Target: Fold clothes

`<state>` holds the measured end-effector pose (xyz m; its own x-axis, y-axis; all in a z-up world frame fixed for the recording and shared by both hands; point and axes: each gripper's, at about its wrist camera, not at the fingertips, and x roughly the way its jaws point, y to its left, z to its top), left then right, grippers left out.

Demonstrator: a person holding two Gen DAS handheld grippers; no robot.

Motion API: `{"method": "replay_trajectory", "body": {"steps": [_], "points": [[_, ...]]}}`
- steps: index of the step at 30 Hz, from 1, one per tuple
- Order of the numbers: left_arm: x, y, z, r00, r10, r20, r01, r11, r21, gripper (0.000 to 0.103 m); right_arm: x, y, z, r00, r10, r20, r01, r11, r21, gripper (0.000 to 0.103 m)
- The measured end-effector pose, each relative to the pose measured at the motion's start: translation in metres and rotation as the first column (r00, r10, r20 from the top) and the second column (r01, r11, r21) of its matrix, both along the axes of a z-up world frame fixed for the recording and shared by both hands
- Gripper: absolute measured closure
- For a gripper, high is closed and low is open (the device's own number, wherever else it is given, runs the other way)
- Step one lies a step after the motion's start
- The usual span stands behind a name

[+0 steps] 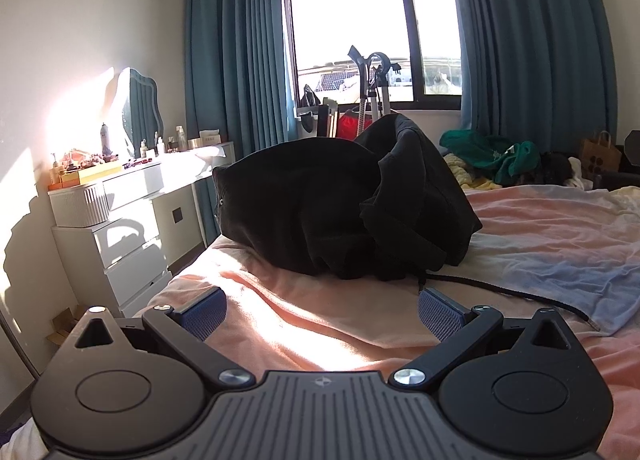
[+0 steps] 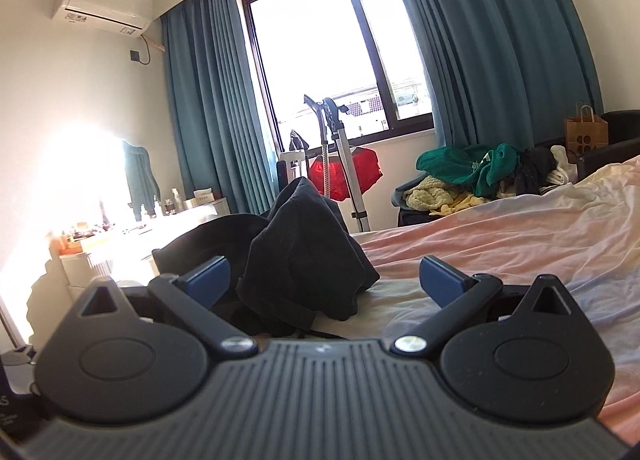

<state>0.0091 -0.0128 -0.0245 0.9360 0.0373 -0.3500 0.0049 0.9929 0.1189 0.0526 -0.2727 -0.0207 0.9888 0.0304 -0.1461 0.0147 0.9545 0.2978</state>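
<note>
I'm seeing the black garment (image 1: 340, 204) lying crumpled in a soft heap near the bed's (image 1: 304, 324) left edge. Only my left view is showing its thin cord (image 1: 512, 292) trailing over the pink sheet. My left gripper (image 1: 322, 314) is hovering short of it, jaws wide, holding nothing. My right gripper (image 2: 324, 280) is equally wide, the heap lying just beyond its blue ribbed pads (image 2: 440, 280).
</note>
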Motion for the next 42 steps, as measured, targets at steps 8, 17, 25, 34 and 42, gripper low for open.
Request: {"method": "replay_trajectory", "body": {"steps": [8, 17, 25, 34, 42], "points": [[0.04, -0.007, -0.013, 0.994, 0.033, -0.102, -0.028, 0.999, 0.045, 0.0, 0.008, -0.025, -0.001, 0.995, 0.015, -0.094, -0.006, 0.995, 0.101, 0.0], [0.096, -0.031, -0.026, 0.994, 0.031, -0.102, -0.025, 0.998, 0.064, 0.002, 0.018, -0.043, -0.012, 0.986, 0.027, -0.164, -0.003, 0.989, 0.15, 0.0], [0.179, -0.064, -0.046, 0.989, -0.015, -0.148, 0.035, 0.99, 0.138, 0.019, 0.036, -0.072, -0.036, 0.971, 0.086, -0.223, -0.006, 0.943, 0.334, 0.0], [0.249, -0.086, -0.066, 0.991, -0.12, -0.065, 0.123, 0.991, 0.056, 0.027, 0.055, -0.077, -0.064, 0.958, 0.017, -0.286, 0.082, 0.941, 0.329, 0.0], [0.29, -0.09, -0.083, 0.98, -0.14, -0.139, 0.118, 0.981, -0.157, 0.024, 0.073, -0.086, -0.081, 0.948, -0.009, -0.319, 0.124, 0.932, 0.342, 0.0]]}}
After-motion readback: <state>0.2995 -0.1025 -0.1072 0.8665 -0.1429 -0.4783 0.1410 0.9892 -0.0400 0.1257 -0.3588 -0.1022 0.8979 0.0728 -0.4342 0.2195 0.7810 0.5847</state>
